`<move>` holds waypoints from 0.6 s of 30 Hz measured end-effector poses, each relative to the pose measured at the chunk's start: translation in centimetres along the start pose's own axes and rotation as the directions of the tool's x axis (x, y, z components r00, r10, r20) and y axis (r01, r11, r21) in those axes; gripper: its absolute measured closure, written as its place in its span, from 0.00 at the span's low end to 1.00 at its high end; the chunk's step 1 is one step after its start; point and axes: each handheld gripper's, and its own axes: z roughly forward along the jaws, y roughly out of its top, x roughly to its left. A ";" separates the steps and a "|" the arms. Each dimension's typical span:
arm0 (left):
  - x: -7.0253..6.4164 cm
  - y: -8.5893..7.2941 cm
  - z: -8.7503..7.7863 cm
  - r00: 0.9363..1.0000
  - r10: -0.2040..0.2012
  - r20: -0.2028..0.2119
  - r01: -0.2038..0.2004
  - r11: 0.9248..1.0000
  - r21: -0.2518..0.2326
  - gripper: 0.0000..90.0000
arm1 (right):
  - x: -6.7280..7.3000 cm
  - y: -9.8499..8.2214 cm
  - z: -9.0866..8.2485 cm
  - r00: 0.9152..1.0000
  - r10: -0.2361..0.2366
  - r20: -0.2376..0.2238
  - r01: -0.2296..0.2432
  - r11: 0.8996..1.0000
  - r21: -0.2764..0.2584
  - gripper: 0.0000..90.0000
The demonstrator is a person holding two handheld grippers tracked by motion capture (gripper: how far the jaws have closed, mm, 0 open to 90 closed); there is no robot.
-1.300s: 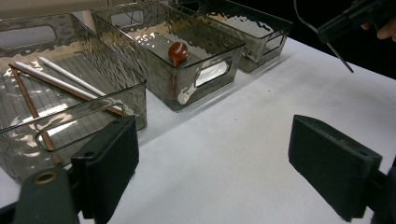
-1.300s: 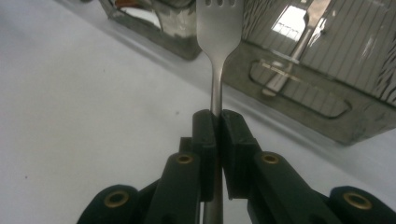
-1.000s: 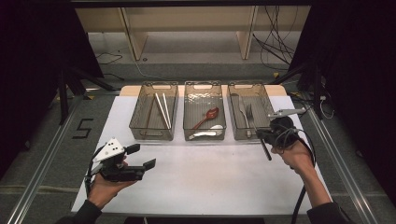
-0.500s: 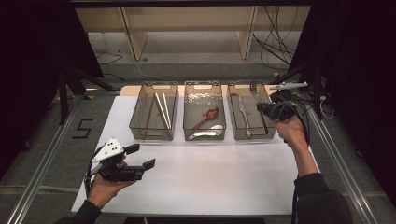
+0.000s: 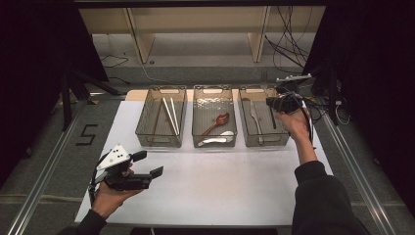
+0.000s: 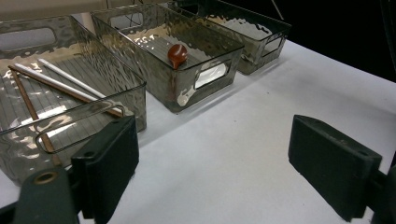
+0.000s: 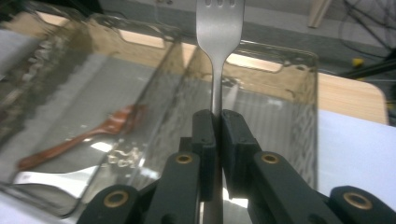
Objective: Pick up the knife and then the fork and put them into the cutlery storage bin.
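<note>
While the left gripper's (image 6: 212, 172) jaws stand spread, the right gripper (image 7: 215, 128) pinches a fork (image 7: 218, 28), tines seemingly cropped.

A lab recording bay. Black curtains (image 5: 34, 58) flank the white-topped desk (image 5: 220, 191). Loose black cables (image 5: 288, 44) trail across the grey floor behind, beside aluminium rails (image 5: 39, 181).

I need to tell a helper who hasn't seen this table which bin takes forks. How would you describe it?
On the white mat three clear bins stand in a row along the far edge. Take the right-hand bin, below the right hand-held gripper shut on a fork. It holds metal cutlery, while the middle bin holds spoons and the left bin holds chopsticks.
</note>
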 end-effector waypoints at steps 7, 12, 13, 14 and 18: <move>-0.1 0.0 0.0 1.000 0.000 0.002 0.000 1.000 -0.001 0.18 | -0.2 0.1 1.2 0.999 0.027 0.019 -0.027 0.999 0.021 0.95; -0.1 0.0 0.0 1.000 0.001 0.004 -0.001 1.000 -0.001 0.18 | -0.5 0.0 1.9 0.999 0.045 0.030 -0.046 0.998 0.034 0.95; -0.1 0.0 0.0 1.000 0.001 0.004 -0.001 1.000 -0.002 0.18 | -0.5 -0.1 2.0 0.999 0.046 0.029 -0.047 0.998 0.036 0.95; -0.1 0.0 0.0 1.000 0.001 0.004 -0.001 1.000 -0.002 0.18 | -0.5 -0.1 2.1 0.998 0.050 0.030 -0.052 0.998 0.038 0.95; -0.1 0.0 0.0 1.000 0.007 0.007 -0.007 1.000 0.003 0.18 | -0.6 -0.3 2.5 0.997 0.066 0.033 -0.067 0.996 0.054 0.94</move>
